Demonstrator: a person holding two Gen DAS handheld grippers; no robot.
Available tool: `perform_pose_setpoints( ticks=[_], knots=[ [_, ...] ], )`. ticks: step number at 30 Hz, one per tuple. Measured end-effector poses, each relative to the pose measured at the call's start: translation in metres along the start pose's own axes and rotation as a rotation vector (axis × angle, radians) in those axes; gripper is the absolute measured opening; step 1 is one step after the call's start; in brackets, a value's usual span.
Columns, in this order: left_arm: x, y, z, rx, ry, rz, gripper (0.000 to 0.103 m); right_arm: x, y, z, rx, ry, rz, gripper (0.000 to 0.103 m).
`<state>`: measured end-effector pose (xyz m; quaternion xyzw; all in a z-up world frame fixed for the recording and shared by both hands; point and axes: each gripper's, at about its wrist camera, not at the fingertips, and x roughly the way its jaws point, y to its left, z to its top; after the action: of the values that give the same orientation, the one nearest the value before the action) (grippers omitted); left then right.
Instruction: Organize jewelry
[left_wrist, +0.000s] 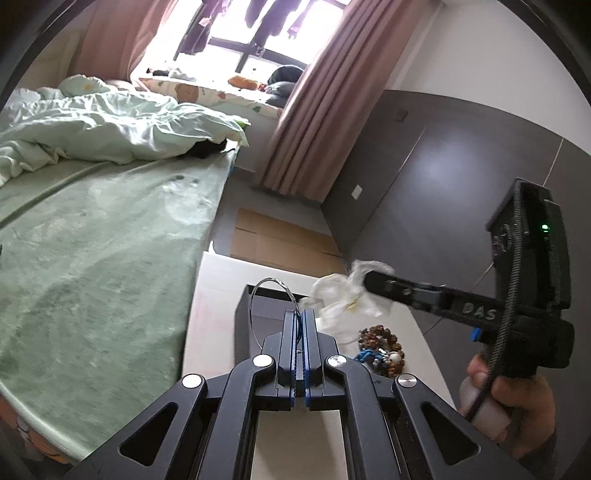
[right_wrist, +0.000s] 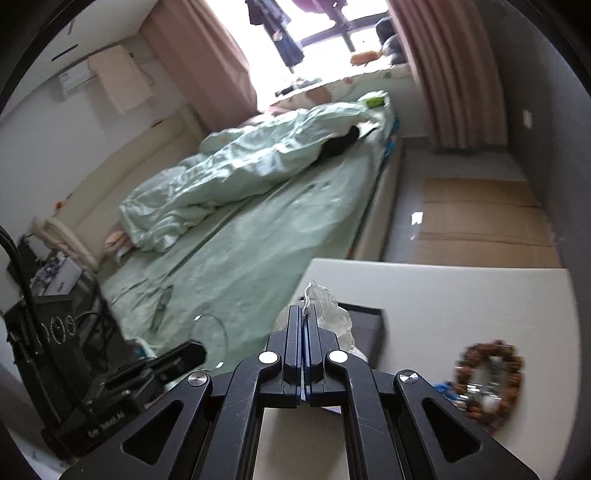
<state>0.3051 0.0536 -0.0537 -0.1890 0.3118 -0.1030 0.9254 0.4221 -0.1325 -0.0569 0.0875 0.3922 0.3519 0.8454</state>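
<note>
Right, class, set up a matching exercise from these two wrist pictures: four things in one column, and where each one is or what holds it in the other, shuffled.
Things:
1. wire hoop
2. clear bag
3. bead bracelet
4. quilt

Places:
A. lying on the white table
B. on the green bed
C. pinched in the right gripper
D. pinched in the left gripper

Pairs: 1-D, 2-C, 3-A, 4-B
</note>
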Motion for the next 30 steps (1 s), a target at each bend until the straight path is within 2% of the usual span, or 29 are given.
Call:
perform_pose_setpoints(
  ticks=[1, 3, 4, 5, 9, 12, 14, 18, 20, 21, 22, 23, 24, 26, 30],
  knots=[
    [0.001, 0.001, 0.001, 0.004, 0.003, 0.003, 0.002, 0.009, 0.001, 0.001, 0.001, 0.015, 0.01, 0.003],
    [0.005, 0.002, 0.003, 0.009, 0.015, 0.005, 0.002, 0.02, -0.003, -0.001, 0.019, 0.037, 0.035, 0.019],
    [0.008, 0.002, 0.003, 0.012, 0.024, 0.007, 0.002, 0.024, -0.007, -0.003, 0.035, 0.047, 0.043, 0.048],
    [0.011, 0.002, 0.004, 0.014, 0.03, 0.008, 0.002, 0.025, -0.012, -0.004, 0.054, 0.053, 0.042, 0.067],
    [0.028, -0.004, 0.005, 0.034, 0.065, -0.004, 0.002, 0.017, -0.03, -0.005, 0.125, 0.051, 0.031, 0.068],
    [0.041, -0.01, 0.005, 0.047, 0.098, -0.011, 0.002, -0.003, -0.04, -0.003, 0.161, 0.013, -0.005, 0.069],
    [0.048, -0.014, 0.005, 0.062, 0.116, -0.003, 0.002, -0.016, -0.047, -0.003, 0.172, 0.004, -0.066, 0.08],
    [0.064, -0.016, 0.009, 0.06, 0.154, 0.033, 0.003, -0.038, -0.062, -0.007, 0.199, -0.04, -0.137, 0.085],
    [0.072, -0.016, 0.009, 0.05, 0.186, 0.048, 0.012, -0.042, -0.071, -0.008, 0.24, -0.044, -0.15, 0.088],
    [0.077, -0.015, 0.01, 0.041, 0.206, 0.052, 0.033, -0.046, -0.079, -0.012, 0.275, -0.049, -0.125, 0.088],
    [0.079, -0.015, 0.01, 0.037, 0.208, 0.058, 0.06, -0.048, -0.085, -0.014, 0.291, -0.053, -0.115, 0.088],
    [0.078, -0.015, 0.009, 0.036, 0.197, 0.067, 0.069, -0.05, -0.09, -0.017, 0.297, -0.052, -0.125, 0.088],
    [0.076, -0.016, 0.009, 0.039, 0.18, 0.078, 0.074, -0.051, -0.095, -0.019, 0.303, -0.042, -0.153, 0.088],
    [0.074, -0.018, 0.01, 0.048, 0.167, 0.087, 0.074, -0.053, -0.102, -0.023, 0.316, -0.024, -0.197, 0.088],
    [0.074, -0.024, 0.005, 0.056, 0.182, 0.062, 0.074, -0.064, -0.12, -0.033, 0.379, -0.035, -0.195, 0.089]
  ],
)
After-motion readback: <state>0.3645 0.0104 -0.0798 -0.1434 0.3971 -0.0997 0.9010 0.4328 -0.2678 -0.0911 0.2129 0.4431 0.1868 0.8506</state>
